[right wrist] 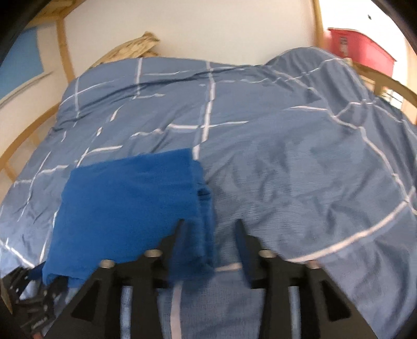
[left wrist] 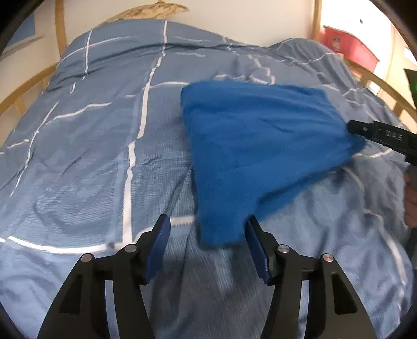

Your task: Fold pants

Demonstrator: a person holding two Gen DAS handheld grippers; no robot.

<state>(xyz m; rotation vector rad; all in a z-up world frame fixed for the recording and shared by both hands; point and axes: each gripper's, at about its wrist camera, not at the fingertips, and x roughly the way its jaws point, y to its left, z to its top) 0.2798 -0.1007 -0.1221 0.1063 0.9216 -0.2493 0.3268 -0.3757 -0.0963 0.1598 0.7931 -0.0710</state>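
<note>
Folded blue pants (left wrist: pixel 260 135) lie on the blue checked duvet (left wrist: pixel 91 156). In the left wrist view the near corner of the cloth sits between the fingers of my left gripper (left wrist: pixel 208 232), whose jaws stand apart without pressing on it. A black finger (left wrist: pixel 370 131) of the right gripper reaches the pants' right corner. In the right wrist view the pants (right wrist: pixel 130 203) lie to the left. Their right edge runs between the spread fingers of my right gripper (right wrist: pixel 210 232), close to the left finger and not pinched. The left gripper (right wrist: pixel 28 300) shows at the lower left, partly under the cloth.
The duvet (right wrist: pixel 286 156) covers a bed with a light wooden frame (left wrist: pixel 378 78) against a white wall. A red box (left wrist: pixel 349 44) stands beyond the bed at the back right. A patterned pillow (left wrist: pixel 151 11) lies at the head. A hand (left wrist: pixel 411 198) shows at the right edge.
</note>
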